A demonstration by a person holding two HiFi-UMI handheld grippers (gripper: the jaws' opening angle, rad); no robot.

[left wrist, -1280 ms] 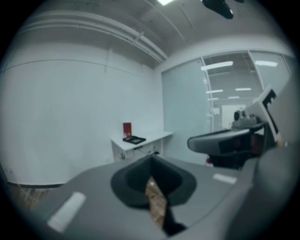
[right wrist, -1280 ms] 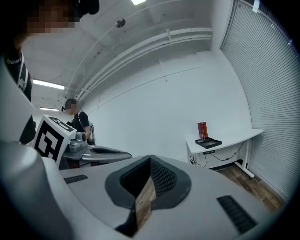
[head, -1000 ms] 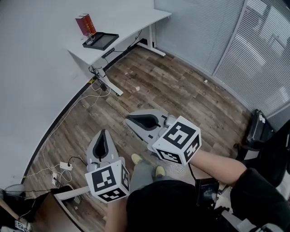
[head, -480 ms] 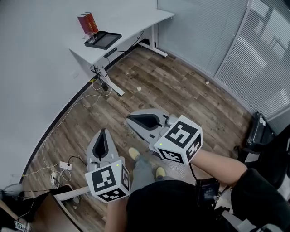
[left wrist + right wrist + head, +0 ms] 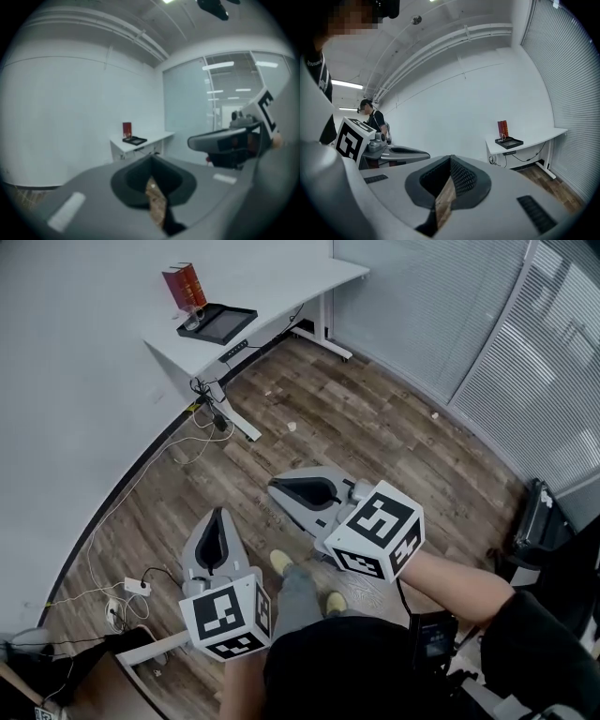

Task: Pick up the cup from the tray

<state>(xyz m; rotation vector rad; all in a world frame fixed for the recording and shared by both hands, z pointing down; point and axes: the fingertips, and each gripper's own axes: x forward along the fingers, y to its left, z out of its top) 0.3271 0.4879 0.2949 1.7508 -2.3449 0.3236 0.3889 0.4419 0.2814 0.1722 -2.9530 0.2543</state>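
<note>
Small, clear-looking cup at the end of a black tray nearest an upright red box, on a white desk against a white wall, above wood-plank floor beside slatted blinds; left tongs and right tongs pressed together, empty, well apart from desk.

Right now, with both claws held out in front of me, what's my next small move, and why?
Probably step toward the desk. The tray with the cup sits there, far across the wooden floor, while the left claw and right claw are both shut and empty, so nothing can be grasped from here.
</note>
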